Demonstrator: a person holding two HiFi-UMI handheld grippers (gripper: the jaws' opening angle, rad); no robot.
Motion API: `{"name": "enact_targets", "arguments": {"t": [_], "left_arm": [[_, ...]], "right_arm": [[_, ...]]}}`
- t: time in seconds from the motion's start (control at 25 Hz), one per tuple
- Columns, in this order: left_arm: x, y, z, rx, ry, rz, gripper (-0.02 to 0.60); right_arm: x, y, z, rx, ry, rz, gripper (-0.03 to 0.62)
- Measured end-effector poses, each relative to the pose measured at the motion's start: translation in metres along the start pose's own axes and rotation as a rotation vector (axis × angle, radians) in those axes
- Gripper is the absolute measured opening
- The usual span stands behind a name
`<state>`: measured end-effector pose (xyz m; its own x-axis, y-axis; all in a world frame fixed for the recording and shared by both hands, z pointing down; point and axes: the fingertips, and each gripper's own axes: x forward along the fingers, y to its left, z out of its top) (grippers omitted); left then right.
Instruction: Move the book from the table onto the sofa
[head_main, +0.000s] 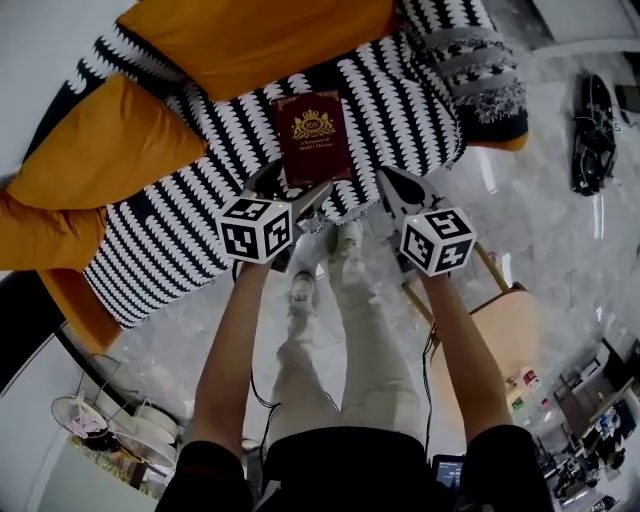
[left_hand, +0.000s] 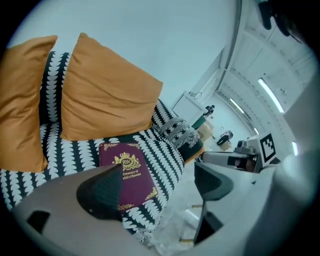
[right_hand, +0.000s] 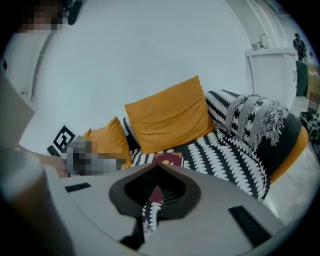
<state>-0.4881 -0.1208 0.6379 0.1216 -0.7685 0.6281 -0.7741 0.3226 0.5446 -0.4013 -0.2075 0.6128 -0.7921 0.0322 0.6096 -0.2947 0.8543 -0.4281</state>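
The book (head_main: 313, 138) lies flat on the striped sofa (head_main: 410, 100) in front of the orange cushions (head_main: 250, 40), gripped by nothing: the left gripper (head_main: 295, 187) has its jaws spread near the book's edge, the right gripper (head_main: 392, 185) has its jaws pressed together and empty, so the placing looks finished.

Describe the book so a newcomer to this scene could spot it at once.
Find the black and white patterned sofa with plain orange cushions. On its seat, near the front edge, lies a maroon hardcover book. Its gold crest and lettering set it apart.
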Motion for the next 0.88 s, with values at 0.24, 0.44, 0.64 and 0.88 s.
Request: {"name": "enact_targets", "arguments": {"t": [0.24,0.44,0.64,0.88], "left_arm": [[-0.045,-0.046,0.035,0.034,-0.053,-0.060,0.406],[-0.088,-0.091,0.055,0.097,-0.088,-0.103,0.316],[-0.134,-0.127,0.066,0.124,-0.151,-0.121,0.245],[-0.191,-0.165,0.074,0.224,-0.214,-0.118,0.140]], "right_arm": [[-0.036,0.033,0.036,-0.005,-0.067,0.015,0.017],[-0.078,0.072,0.065,-0.038,-0.122,0.020,0.017],[-0.116,0.105,0.080,-0.068,-0.151,0.020,0.017],[-0.167,0.148,0.106,-0.092,-0.248,0.041,0.017]]}}
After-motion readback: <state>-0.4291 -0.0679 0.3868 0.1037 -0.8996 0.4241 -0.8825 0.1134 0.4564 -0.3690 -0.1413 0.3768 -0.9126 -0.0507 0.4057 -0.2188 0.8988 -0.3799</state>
